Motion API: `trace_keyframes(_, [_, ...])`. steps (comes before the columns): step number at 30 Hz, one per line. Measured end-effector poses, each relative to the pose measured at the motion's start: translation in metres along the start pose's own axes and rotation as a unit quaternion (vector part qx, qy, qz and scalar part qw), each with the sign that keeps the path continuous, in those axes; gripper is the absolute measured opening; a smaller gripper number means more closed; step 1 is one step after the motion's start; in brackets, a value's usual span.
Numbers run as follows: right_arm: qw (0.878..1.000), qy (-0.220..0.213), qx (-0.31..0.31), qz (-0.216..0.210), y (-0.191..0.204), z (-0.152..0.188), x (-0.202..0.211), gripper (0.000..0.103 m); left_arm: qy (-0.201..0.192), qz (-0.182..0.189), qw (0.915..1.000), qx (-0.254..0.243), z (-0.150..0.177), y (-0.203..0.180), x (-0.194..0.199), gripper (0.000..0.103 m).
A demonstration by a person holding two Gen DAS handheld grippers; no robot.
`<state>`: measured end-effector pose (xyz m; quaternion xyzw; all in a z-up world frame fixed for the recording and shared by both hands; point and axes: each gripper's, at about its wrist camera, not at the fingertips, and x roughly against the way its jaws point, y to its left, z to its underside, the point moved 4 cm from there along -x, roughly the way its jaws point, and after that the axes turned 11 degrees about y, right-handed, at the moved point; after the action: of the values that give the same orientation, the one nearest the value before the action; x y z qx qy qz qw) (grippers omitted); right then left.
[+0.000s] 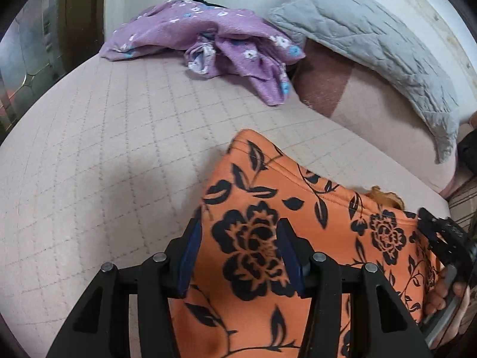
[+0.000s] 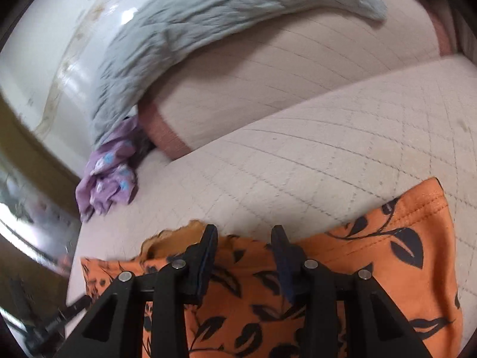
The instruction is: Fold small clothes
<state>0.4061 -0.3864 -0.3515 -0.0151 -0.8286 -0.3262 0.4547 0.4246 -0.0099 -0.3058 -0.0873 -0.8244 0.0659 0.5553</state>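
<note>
An orange garment with a black floral print (image 1: pixel 298 208) is spread on a quilted pink bed (image 1: pixel 104 164), filling the lower centre and lower right of the left wrist view, presumably laid flat so that it can be folded. The left hand-held gripper (image 1: pixel 238 238) is seen above it at the bottom of the frame, its jaws parted wide with cloth visible between them and nothing pinched. In the right wrist view, the right hand-held gripper (image 2: pixel 244 235) is likewise held open at the garment's frilled edge in the lower centre, apparently placed to take hold there. A crumpled purple flowered garment (image 1: pixel 208 41) is left at the upper centre, seemingly awaiting its turn, beside a grey quilted blanket (image 1: pixel 372 35)
</note>
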Motion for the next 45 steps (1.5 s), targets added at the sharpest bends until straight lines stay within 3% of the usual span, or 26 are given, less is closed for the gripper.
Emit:
trace_keyframes(3, [1.0, -0.003, 0.001, -0.013, -0.005, 0.011, 0.021, 0.043, -0.003, -0.045, 0.999, 0.002, 0.001, 0.009, 0.008, 0.053])
trace_keyframes(4, [1.0, 0.001, 0.004, -0.014, -0.008, 0.019, 0.033, 0.047, -0.002, -0.054, 0.9985, 0.005, 0.003, 0.013, 0.011, 0.053])
trace_keyframes(6, [1.0, 0.013, -0.003, -0.02, -0.015, 0.038, 0.057, 0.066, 0.002, -0.064, 0.9979, 0.012, 0.009, 0.019, 0.017, 0.055])
trace_keyframes(7, [1.0, 0.016, -0.008, -0.022, -0.019, 0.047, 0.069, 0.067, 0.004, -0.066, 0.9976, 0.019, 0.015, 0.024, 0.021, 0.057])
trace_keyframes(13, [0.998, 0.032, -0.037, -0.045, -0.035, 0.103, 0.124, 0.068, 0.037, -0.123, 0.9916, 0.012, 0.059, 0.038, 0.024, 0.058])
trace_keyframes(14, [0.998, 0.039, -0.038, -0.044, -0.035, 0.111, 0.124, 0.068, 0.05, -0.127, 0.9906, -0.001, 0.068, 0.037, 0.019, 0.058])
trace_keyframes(18, [0.993, 0.098, -0.064, -0.011, -0.055, 0.141, 0.104, 0.063, 0.034, -0.147, 0.988, -0.032, 0.09, 0.034, 0.029, 0.061])
trace_keyframes(20, [0.993, 0.094, -0.067, -0.014, -0.053, 0.142, 0.11, 0.064, 0.03, -0.128, 0.9907, -0.035, 0.102, 0.033, 0.04, 0.061])
trace_keyframes(24, [0.992, 0.069, -0.075, -0.074, -0.043, 0.158, 0.143, 0.066, 0.009, -0.084, 0.9957, -0.037, 0.123, 0.031, 0.064, 0.066])
trace_keyframes(29, [0.981, 0.093, -0.127, -0.109, -0.052, 0.193, 0.151, 0.068, 0.044, 0.02, 0.9987, -0.014, 0.146, 0.028, 0.063, 0.075])
trace_keyframes(34, [0.964, 0.093, -0.213, -0.127, -0.071, 0.202, 0.138, 0.075, 0.095, 0.11, 0.9862, 0.079, 0.151, 0.039, 0.04, 0.078])
trace_keyframes(39, [0.943, 0.063, -0.287, -0.16, -0.096, 0.19, 0.111, 0.075, 0.059, 0.143, 0.9788, 0.133, 0.14, 0.039, 0.033, 0.079])
trace_keyframes(42, [0.945, 0.04, -0.279, -0.166, -0.098, 0.18, 0.109, 0.075, 0.031, 0.16, 0.9733, 0.162, 0.13, 0.037, 0.026, 0.078])
trace_keyframes(44, [0.946, 0.02, -0.278, -0.169, -0.101, 0.173, 0.107, 0.075, 0.018, 0.156, 0.9738, 0.164, 0.123, 0.033, 0.022, 0.061])
trace_keyframes(45, [0.946, 0.015, -0.275, -0.17, -0.103, 0.17, 0.106, 0.071, 0.02, 0.147, 0.9769, 0.154, 0.12, 0.032, 0.021, 0.045])
